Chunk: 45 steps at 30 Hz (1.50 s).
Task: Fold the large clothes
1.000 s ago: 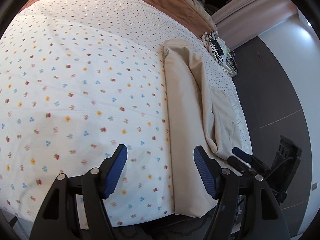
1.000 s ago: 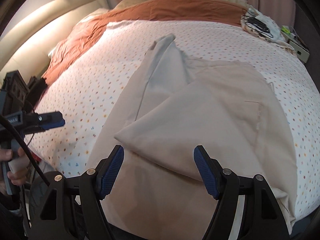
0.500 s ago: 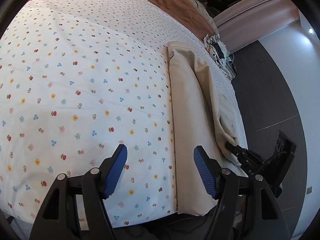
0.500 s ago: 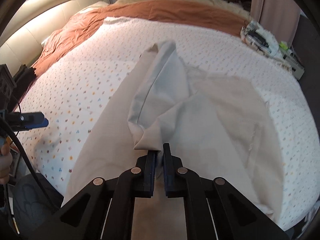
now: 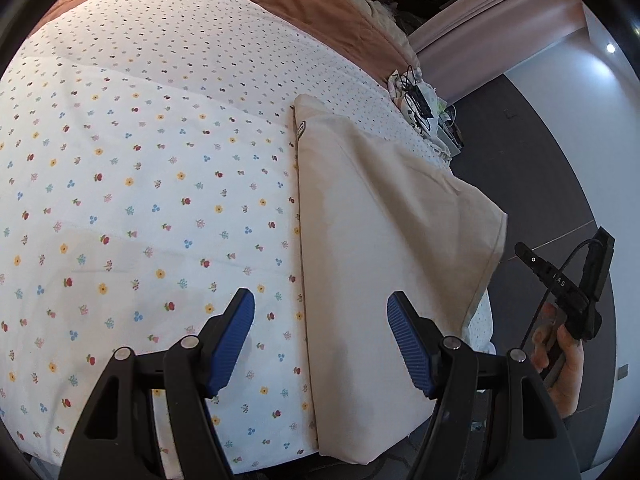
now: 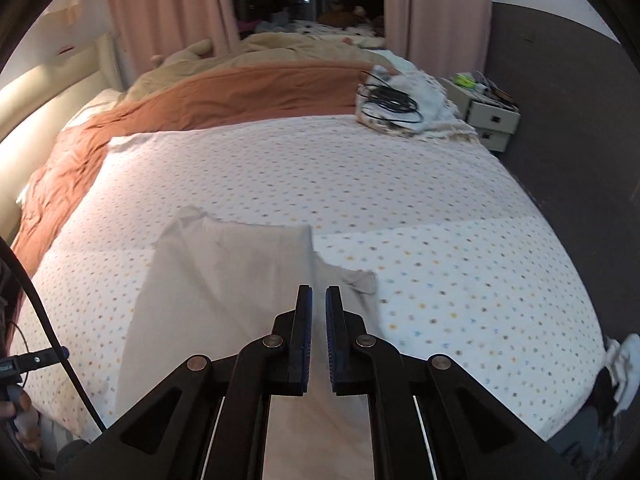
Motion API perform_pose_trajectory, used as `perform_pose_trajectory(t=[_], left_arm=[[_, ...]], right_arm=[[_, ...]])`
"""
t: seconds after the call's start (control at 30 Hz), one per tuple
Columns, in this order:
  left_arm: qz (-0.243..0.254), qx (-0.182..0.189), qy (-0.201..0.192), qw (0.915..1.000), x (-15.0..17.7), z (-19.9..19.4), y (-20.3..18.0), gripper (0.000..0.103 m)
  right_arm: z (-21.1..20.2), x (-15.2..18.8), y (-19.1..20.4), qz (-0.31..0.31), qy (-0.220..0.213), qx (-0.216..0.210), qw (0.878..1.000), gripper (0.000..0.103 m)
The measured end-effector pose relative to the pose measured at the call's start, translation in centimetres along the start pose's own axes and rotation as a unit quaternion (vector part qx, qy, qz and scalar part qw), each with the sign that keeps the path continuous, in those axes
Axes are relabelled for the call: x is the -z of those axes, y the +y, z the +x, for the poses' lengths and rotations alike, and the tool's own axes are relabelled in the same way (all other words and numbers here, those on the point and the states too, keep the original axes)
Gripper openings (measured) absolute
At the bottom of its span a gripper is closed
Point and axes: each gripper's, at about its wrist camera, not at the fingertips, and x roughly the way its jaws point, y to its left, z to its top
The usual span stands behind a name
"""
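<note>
A large beige garment lies along the near right part of the bed, and one layer of it is lifted off the bed. My right gripper is shut on that garment and holds its edge up, so the cloth hangs from the jaws toward the sheet. The right gripper also shows at the right of the left wrist view, raised beside the garment. My left gripper is open and empty, low over the garment's left edge near the foot of the bed.
The bed has a white flowered sheet and a rust blanket at the far end. A bundle with black cables sits at the far right corner. A small drawer unit stands by the dark wall.
My right gripper shut on the garment's folded edge and has lifted and pulled it back toward the foot of the bed. The left gripper stayed open and shifted a little.
</note>
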Motion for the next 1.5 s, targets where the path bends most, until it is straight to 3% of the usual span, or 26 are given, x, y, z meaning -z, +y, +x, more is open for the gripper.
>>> perform_pose_trajectory(t=[0.07,0.1,0.13,0.17,0.2,0.37,0.5,0.67,0.87,1.07,1.17,1.23,1.3,1.47,1.5], left_arm=[[0.001,0.0,0.002,1.0,-0.4,0.5,-0.5,0.07],[0.001,0.001,0.004,1.0,-0.6,0.9,-0.7,0.07],[0.001,0.0,0.007,1.0,-0.7,1.2,-0.8,0.07],[0.002,-0.001,0.01,0.9999,-0.9,1.6,-1.0,0.07],[0.003,-0.002,0.014,0.9999,-1.0,2.0,-1.3,0.07],[0.011,-0.012,0.027,0.9995,-1.7,4.0,-2.3,0.07],[0.013,-0.022,0.036,0.999,-2.5,6.1,-2.5,0.07],[0.008,-0.036,0.049,0.9981,-3.9,8.7,-2.2,0.07],[0.002,-0.039,0.058,0.9975,-6.0,11.5,-1.8,0.07],[-0.005,-0.045,0.063,0.997,-7.4,13.8,-1.6,0.07],[-0.01,-0.046,0.065,0.9968,-7.6,14.6,-1.5,0.07],[-0.012,-0.046,0.066,0.9967,-7.6,14.9,-1.6,0.07],[-0.01,-0.045,0.065,0.9968,-7.3,15.0,-1.9,0.07],[-0.003,-0.046,0.061,0.9971,-7.3,15.2,-2.3,0.069],[-0.003,-0.047,0.059,0.9971,-7.3,15.2,-2.4,0.065]], right_arm=[[0.5,0.4,-0.4,0.009,0.01,-0.006,1.0,0.01],[1.1,0.6,-0.5,0.013,0.019,-0.007,1.0,0.028],[1.4,0.6,-0.6,0.016,0.028,-0.007,0.999,0.068],[2.1,1.0,-0.8,0.022,0.039,-0.013,0.999,0.085],[2.7,1.4,-1.1,0.032,0.042,-0.025,0.998,0.091],[6.1,2.7,-1.8,0.057,0.086,-0.062,0.993,0.091],[9.3,3.0,-1.2,0.04,0.125,-0.046,0.99,0.091],[14.2,0.2,-2.4,0.022,0.154,-0.013,0.988,0.091],[19.9,-2.0,-2.8,0.038,0.17,-0.036,0.984,0.09],[22.9,-2.4,-4.4,0.07,0.169,-0.088,0.979,0.09],[23.4,-3.0,-5.2,0.09,0.157,-0.095,0.979,0.082],[23.5,-2.9,-5.8,0.109,0.152,-0.111,0.976,0.06],[23.6,-2.5,-6.4,0.132,0.16,-0.142,0.968,0.051],[24.1,-1.4,-7.3,0.114,0.201,-0.207,0.951,0.05],[23.9,-1.1,-7.4,0.108,0.205,-0.211,0.95,0.05]])
